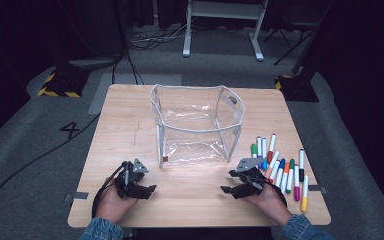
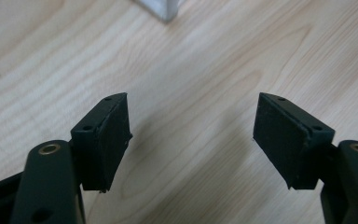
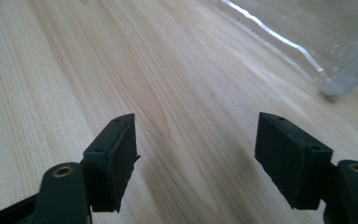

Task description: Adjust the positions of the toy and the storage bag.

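Pouch (image 1: 196, 125) beyond both jaws, markers (image 1: 280, 167) beside right gripper (image 1: 236, 186)

High view looked forward and down from above the counter's (image 1: 190, 200) near edge, taking in the whole top. Both gripper views sat low and close over the wood, looking along their own jaws. Each caught a corner of the clear bag (image 1: 195, 125) at frame top, shared with the high view.

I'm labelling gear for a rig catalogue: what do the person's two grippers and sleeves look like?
Both the left gripper and the right gripper are black, each topped by a grey three-cornered plate. Each has two flat rectangular black pads on arms with brass-coloured rivets. A black cable trails from the left one. The sleeves are blue denim.
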{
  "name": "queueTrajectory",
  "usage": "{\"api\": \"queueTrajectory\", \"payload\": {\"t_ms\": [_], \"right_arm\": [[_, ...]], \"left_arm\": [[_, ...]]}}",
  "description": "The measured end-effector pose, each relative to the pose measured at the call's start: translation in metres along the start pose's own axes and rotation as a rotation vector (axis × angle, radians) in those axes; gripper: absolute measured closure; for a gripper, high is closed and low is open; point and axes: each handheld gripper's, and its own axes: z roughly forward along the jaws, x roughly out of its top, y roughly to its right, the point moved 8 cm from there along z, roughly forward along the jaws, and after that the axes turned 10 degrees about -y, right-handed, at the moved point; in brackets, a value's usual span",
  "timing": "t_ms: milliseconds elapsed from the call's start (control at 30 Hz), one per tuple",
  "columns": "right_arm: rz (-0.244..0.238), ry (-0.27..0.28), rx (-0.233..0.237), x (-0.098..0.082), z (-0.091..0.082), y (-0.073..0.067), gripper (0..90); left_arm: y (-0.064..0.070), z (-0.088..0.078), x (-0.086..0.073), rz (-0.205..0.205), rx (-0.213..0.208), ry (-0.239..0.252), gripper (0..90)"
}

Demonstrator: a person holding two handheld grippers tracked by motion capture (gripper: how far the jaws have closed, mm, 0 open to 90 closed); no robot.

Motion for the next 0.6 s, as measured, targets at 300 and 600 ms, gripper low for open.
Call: {"api": "queueTrajectory", "payload": {"t_ms": [300,600], "right_arm": [[-0.065,0.096,-0.046,0.003,0.014,0.002,21.2],[-0.05,0.108,-0.059,0.006,0.018,0.002,15.9]], "left_arm": [[-0.009,0.007,-0.001,-0.035,0.009,0.056,14.9],[-0.01,0.008,-0.002,-0.029,0.019,0.092,14.4]]}}
